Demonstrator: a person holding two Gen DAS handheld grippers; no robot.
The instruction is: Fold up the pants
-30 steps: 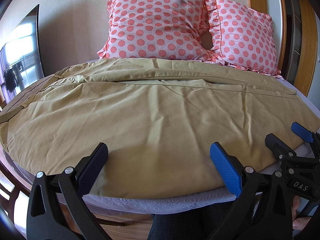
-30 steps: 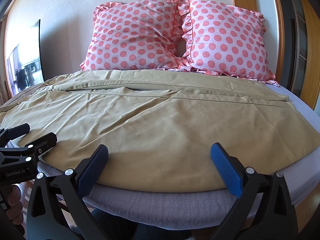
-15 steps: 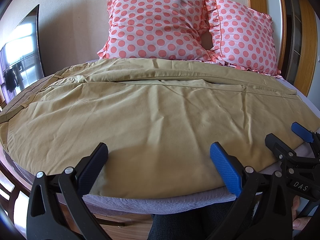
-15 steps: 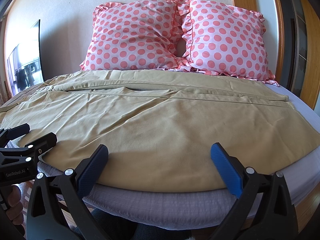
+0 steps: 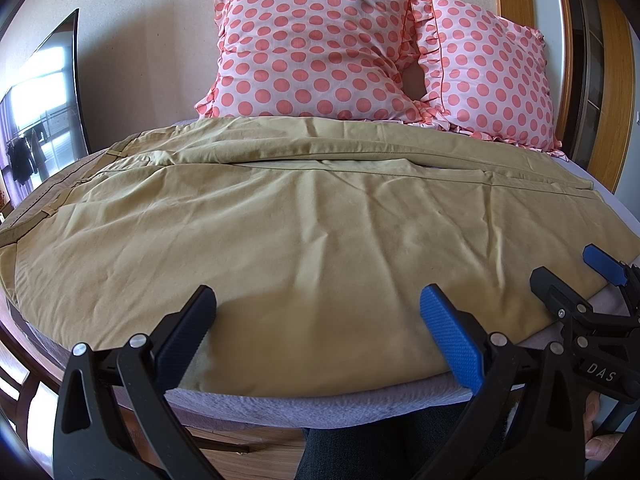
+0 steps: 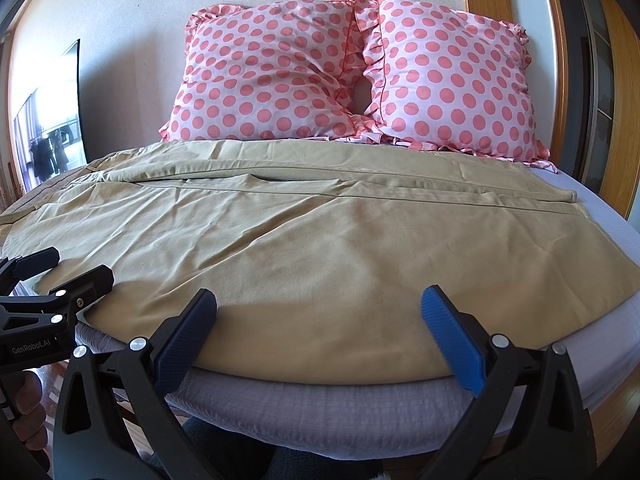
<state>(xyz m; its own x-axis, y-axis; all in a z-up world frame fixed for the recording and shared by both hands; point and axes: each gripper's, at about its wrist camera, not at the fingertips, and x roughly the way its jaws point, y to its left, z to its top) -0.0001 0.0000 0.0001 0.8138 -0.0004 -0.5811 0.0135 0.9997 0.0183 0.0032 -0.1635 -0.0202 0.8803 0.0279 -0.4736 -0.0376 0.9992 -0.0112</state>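
Tan pants (image 5: 304,220) lie spread flat across the bed, waistband at the left, leg hems at the right, also in the right wrist view (image 6: 320,240). My left gripper (image 5: 316,320) is open and empty, just above the pants' near edge. My right gripper (image 6: 318,320) is open and empty over the same near edge, further right. Each gripper shows in the other's view: the right one at the right (image 5: 568,276), the left one at the left (image 6: 60,272).
Two pink polka-dot pillows (image 5: 320,48) (image 6: 452,80) lean on the wall behind the pants. The lilac bed sheet (image 6: 320,404) shows along the near edge. A dark screen (image 5: 44,92) stands at the left. A wooden door frame (image 6: 616,92) is at the right.
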